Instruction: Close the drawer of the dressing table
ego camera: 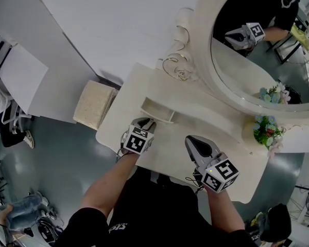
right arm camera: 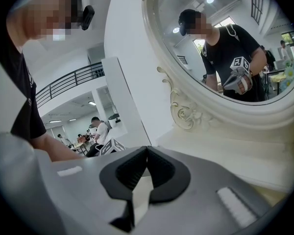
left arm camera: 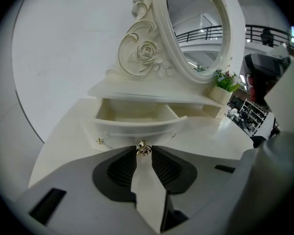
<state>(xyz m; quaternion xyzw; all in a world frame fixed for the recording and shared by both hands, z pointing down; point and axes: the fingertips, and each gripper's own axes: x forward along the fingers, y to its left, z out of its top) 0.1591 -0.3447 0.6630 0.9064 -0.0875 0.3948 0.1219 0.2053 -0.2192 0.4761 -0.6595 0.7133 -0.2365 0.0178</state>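
The cream bench [ego camera: 170, 148] is partly covered in the head view by the person's arms. Its oval mirror [ego camera: 247, 81] is cut off at the top and right edges. The drawer [left arm camera: 137, 116] stands pulled out beneath the mirror's shelf. From above, the left tool [ego camera: 148, 121] hides the drawer's front, and its jaws clamp the small gold knob [left arm camera: 143, 150] there. The right tool [right arm camera: 147, 150] hangs over the bench, jaws together with nothing between them.

Both forearms reach forward, the left gripper [left arm camera: 144, 152] angled down with its fingers [left arm camera: 123, 164] pinching a gold knob [left arm camera: 143, 149], the right gripper [right arm camera: 147, 149] nearly level, its fingers together.
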